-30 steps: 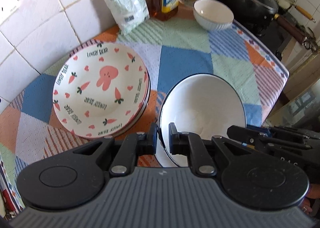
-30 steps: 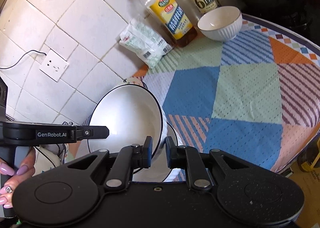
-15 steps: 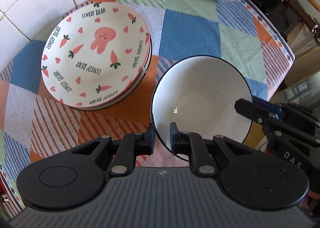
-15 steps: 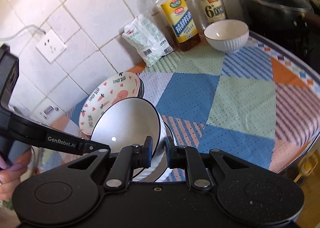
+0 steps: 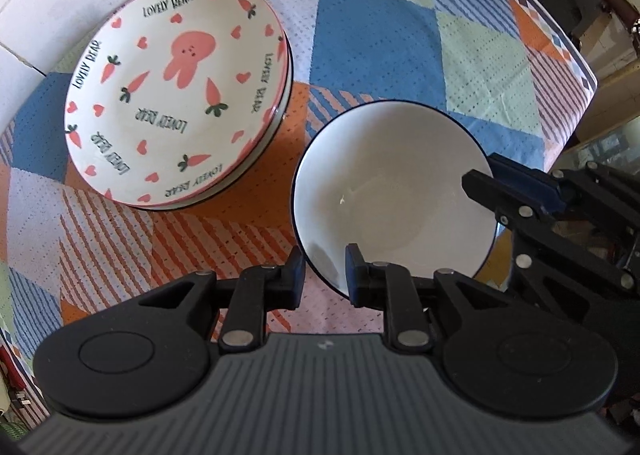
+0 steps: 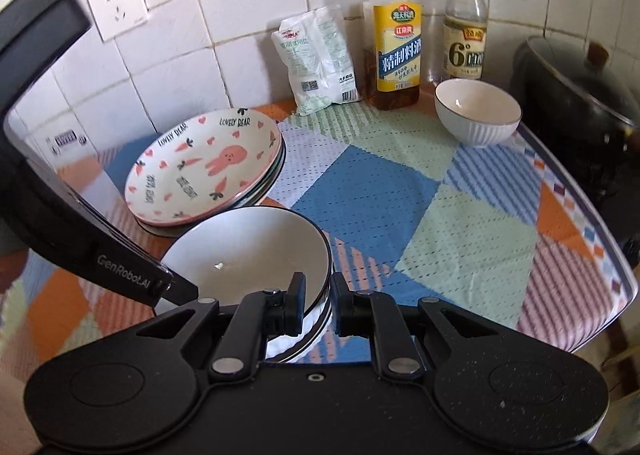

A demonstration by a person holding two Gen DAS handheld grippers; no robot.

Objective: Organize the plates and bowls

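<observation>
On my left gripper (image 5: 325, 275) I see a matte black body with a ribbed grey front plate, two round black discs at its sides, and two black linkage arms fixed by silver pivot screws. Its fingers (image 5: 295, 278) end in flat black pads. My right gripper (image 6: 317, 305) shares this build, but its front plate is smooth, speckled black with one small centre screw. In the right wrist view, the left unit's side carries white "GenRobot.AI" lettering.

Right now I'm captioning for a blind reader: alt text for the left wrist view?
The left gripper is opening around the near rim of a white bowl, whose far side the right gripper pinches; a stack of rabbit plates sits left.
</observation>
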